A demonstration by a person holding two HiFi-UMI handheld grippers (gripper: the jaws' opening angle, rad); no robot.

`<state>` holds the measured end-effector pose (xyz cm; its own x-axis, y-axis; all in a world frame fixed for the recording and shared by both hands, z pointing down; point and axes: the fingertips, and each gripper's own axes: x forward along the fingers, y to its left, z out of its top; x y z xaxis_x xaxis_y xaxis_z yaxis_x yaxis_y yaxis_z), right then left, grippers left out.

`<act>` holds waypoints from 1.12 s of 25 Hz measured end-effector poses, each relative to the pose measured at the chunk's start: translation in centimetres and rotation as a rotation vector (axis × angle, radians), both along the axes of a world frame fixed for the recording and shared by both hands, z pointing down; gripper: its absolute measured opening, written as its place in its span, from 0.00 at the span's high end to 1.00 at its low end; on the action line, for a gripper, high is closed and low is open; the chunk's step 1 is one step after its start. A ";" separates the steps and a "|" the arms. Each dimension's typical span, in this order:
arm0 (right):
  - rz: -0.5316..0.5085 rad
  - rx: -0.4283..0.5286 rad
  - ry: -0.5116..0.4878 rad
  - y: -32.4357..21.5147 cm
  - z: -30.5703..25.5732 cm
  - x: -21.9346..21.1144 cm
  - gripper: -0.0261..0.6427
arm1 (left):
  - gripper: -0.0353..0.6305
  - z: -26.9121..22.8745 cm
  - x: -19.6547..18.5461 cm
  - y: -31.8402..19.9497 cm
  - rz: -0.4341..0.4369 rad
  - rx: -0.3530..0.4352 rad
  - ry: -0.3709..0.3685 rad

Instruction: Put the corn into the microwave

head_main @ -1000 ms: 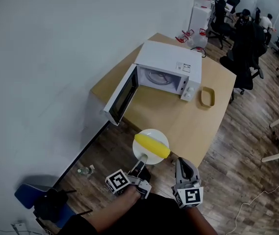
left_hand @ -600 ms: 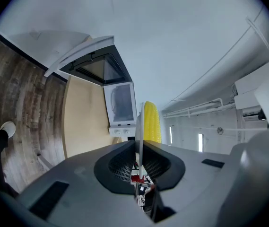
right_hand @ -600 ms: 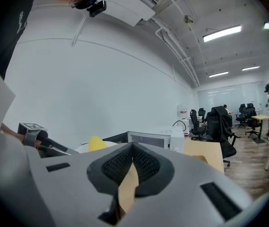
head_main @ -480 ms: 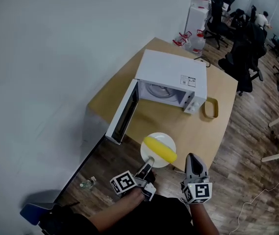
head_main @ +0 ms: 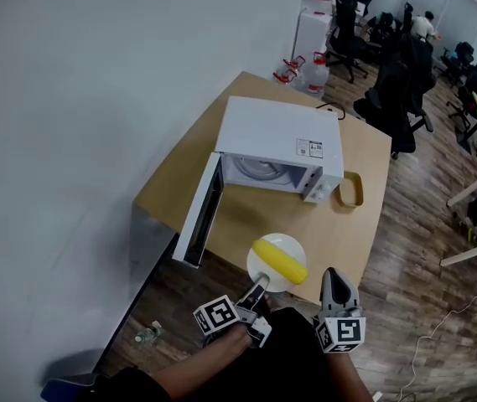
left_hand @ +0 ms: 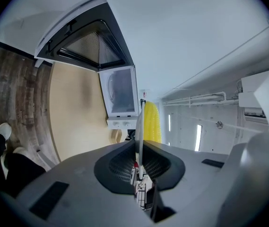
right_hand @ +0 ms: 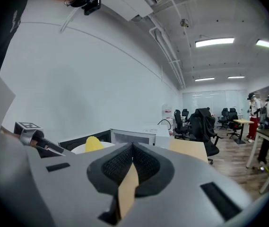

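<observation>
A yellow corn cob lies on a white plate. My left gripper is shut on the plate's near rim and holds it over the front edge of the wooden table. In the left gripper view the plate stands edge-on between the jaws, with the corn beside it. The white microwave stands farther back on the table, its door swung open to the left. My right gripper hangs to the right of the plate, shut and empty.
A tan oval dish sits on the table right of the microwave. Water jugs and office chairs stand beyond the table's far end. A small bottle lies on the wood floor at the left.
Both grippers and the plate with the corn have shifted right along the table's front edge. The left grip on the plate is unchanged, and the microwave door has stayed open.
</observation>
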<state>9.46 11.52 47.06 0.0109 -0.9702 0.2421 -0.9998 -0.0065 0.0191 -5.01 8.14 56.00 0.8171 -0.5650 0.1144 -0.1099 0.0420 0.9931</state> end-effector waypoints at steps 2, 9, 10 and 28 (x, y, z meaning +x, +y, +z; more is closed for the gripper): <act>0.008 0.002 -0.004 -0.3 0.3 0.6 0.87 | 0.91 0.6 0.1 -1.0 -0.011 -0.006 0.002; -0.046 0.033 -0.044 -4.1 1.0 0.8 0.87 | 0.90 0.7 0.7 -5.7 -0.043 0.029 -0.007; -0.055 0.037 -0.052 -4.8 0.9 0.9 0.87 | 0.90 0.7 0.9 -6.4 -0.054 0.029 -0.008; -0.142 -0.049 -0.078 -16.1 4.7 3.0 0.87 | 0.90 5.1 4.4 -18.6 -0.146 -0.008 -0.047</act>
